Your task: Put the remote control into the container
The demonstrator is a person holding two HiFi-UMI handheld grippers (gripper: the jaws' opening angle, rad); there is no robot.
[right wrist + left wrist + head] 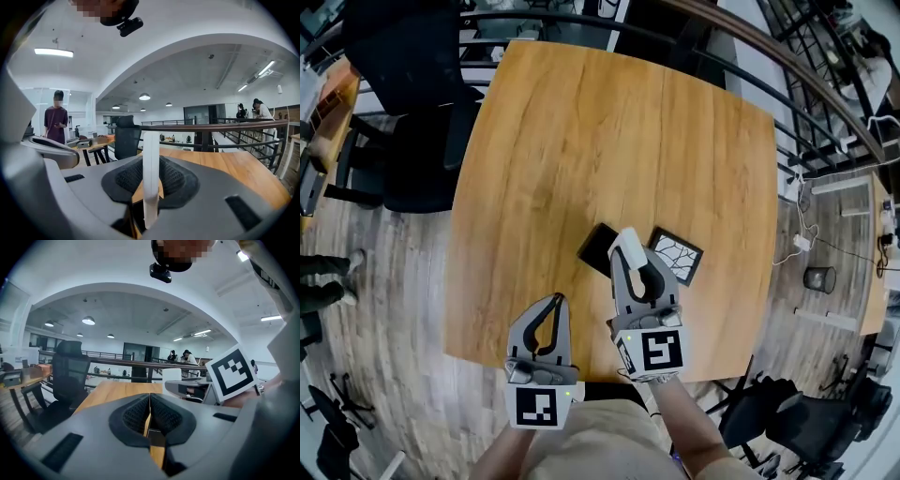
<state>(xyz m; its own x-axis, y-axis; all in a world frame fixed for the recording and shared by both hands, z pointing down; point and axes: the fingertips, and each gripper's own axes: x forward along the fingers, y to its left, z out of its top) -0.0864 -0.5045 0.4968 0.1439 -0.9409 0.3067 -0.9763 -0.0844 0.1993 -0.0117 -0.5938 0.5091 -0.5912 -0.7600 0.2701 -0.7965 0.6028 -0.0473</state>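
Note:
A slim white remote control (627, 247) stands on end between the jaws of my right gripper (629, 253), which is shut on it above the near middle of the wooden table (609, 131). In the right gripper view the remote control (151, 168) rises as a white strip from the right gripper (151, 187). A black rectangular container (596, 247) lies on the table just left of the remote's tip, partly hidden by it. My left gripper (555, 302) is shut and empty near the table's front edge. Its pads (140, 414) meet in the left gripper view.
A square black-rimmed tile with a white cracked pattern (678, 255) lies right of the remote. A black office chair (412, 66) stands at the table's far left corner. A metal railing (787, 66) runs behind the table. Cables and a small bin (818, 277) are on the floor at right.

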